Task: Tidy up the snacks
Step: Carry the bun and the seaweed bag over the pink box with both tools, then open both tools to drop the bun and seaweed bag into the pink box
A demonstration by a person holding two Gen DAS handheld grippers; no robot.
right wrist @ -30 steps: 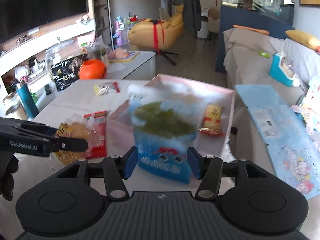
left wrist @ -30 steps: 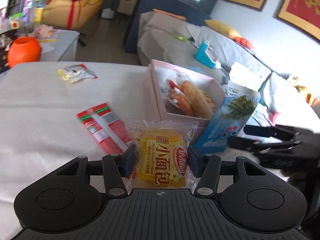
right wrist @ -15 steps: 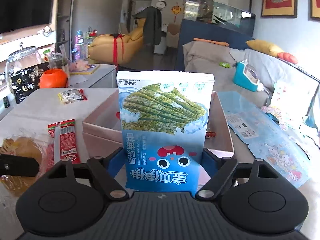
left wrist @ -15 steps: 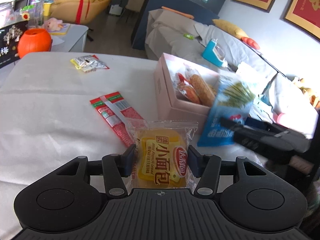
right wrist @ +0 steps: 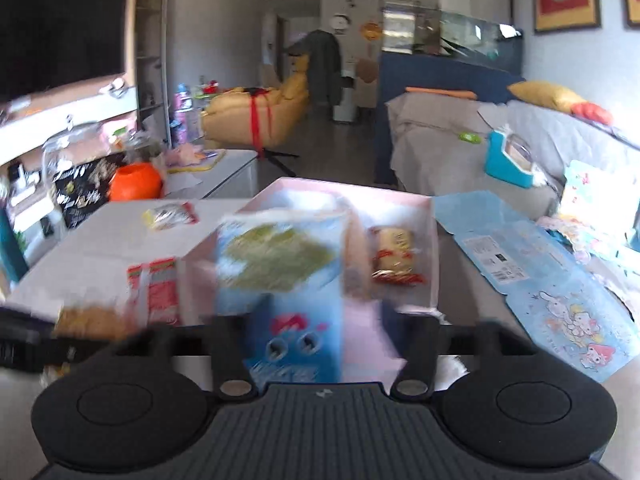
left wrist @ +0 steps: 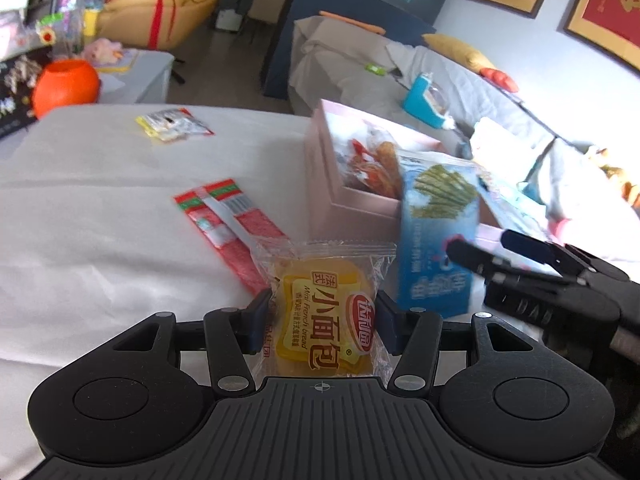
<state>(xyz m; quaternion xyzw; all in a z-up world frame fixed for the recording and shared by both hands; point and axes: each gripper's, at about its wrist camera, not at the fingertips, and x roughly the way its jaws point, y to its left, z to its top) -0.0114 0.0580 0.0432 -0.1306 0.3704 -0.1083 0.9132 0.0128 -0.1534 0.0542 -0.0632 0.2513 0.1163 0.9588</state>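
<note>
Between the pads of your left claw sits the yellow bread pack, gripped above the desk. Your right claw is blurred, and I cannot tell if it grips the blue seaweed bag, which stands just before the pink box.

Pink cardboard box sits on white-clothed table; flat red foil packet lies left of it, small yellow-edged sachet beyond.
</note>
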